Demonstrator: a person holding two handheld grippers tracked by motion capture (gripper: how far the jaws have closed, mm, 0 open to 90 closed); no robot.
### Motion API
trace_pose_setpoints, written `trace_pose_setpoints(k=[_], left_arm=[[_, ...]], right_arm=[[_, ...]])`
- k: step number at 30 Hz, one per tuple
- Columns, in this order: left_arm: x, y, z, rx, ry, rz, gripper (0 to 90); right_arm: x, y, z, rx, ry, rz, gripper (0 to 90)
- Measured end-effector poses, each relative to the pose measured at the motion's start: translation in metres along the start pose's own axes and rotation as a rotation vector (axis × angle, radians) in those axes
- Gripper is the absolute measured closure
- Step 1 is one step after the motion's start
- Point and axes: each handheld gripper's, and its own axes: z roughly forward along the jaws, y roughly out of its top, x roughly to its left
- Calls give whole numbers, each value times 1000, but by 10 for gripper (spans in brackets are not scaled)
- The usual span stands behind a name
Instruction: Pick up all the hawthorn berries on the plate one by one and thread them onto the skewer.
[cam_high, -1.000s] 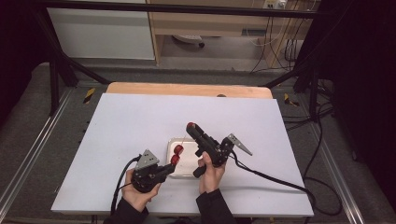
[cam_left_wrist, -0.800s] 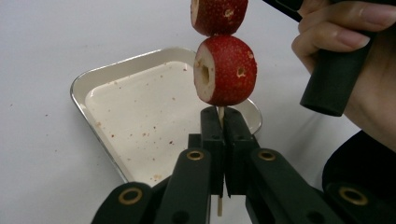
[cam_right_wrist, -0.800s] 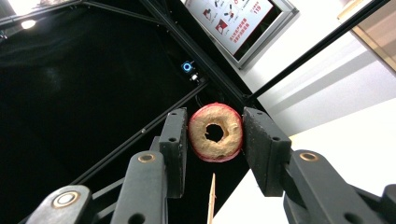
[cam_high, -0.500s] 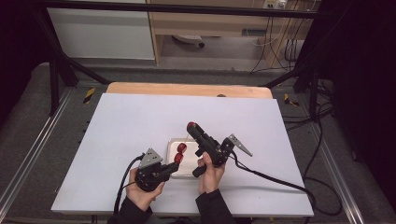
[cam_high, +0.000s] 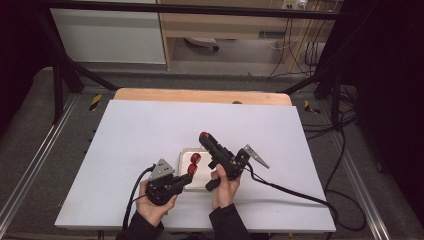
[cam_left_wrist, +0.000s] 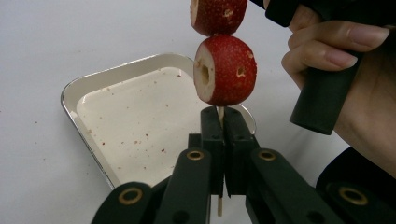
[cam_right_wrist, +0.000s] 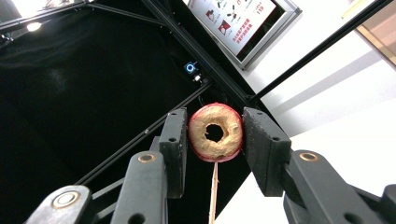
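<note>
White table (cam_high: 125, 150), skewer (cam_left_wrist: 219, 114) upright (fruit-topped)

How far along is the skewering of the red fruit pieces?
Two cored fruit pieces already sit on the wooden skewer, which the left gripper clamps above the tray. In hand: the right gripper squeezes a third cored piece, with a thin stick just below its hole. Left: probably pushing that piece down onto the skewer; the tray holds only crumbs.
</note>
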Motion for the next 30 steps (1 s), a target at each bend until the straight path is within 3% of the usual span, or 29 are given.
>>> trace_pose_setpoints(k=[17, 22, 30], left_arm=[[1, 5, 3, -26, -8, -39, 884], [0, 6, 7, -20, -13, -38, 884], [3, 5, 6, -52, -10, -23, 885]], right_arm=[[1, -7, -3, 23, 4, 0, 621], [2, -8, -4, 27, 2, -6, 622], [4, -6, -5, 33, -3, -8, 624]])
